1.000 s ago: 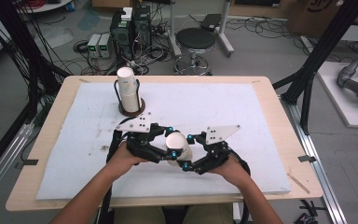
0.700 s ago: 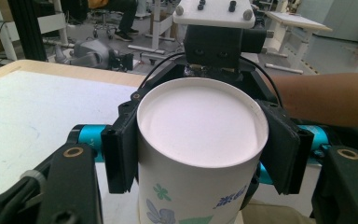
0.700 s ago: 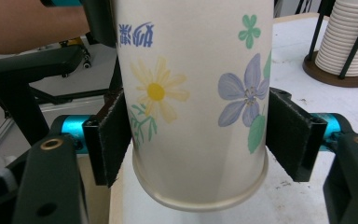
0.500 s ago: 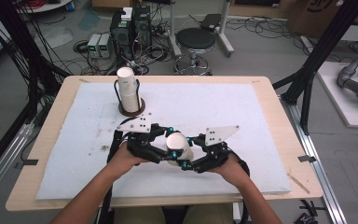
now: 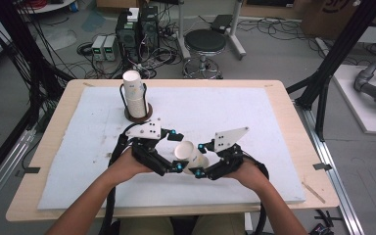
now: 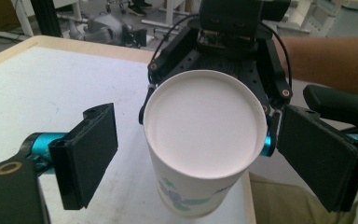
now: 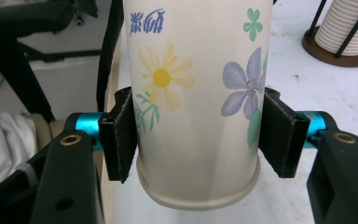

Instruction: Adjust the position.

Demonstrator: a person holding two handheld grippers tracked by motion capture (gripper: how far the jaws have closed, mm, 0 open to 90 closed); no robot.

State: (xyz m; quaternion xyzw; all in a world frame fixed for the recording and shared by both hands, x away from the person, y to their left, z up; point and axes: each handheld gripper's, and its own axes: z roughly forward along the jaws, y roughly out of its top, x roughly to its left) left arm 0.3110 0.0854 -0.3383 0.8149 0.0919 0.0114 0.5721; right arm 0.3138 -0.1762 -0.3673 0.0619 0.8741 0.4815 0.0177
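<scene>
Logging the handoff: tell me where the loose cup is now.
High view, near the front edge: the cup sits clamped in the right gripper, between both hands, in front of the cup stack.

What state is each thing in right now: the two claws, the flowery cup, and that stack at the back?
Left gripper: jaws have just been opening, now apart either side of the cup, not pressing.
Right gripper: jaws have just closed, pads clamped on the cup.
Paper cup: off the table, tilted, empty.
Cup stack: upright in its holder.
</scene>
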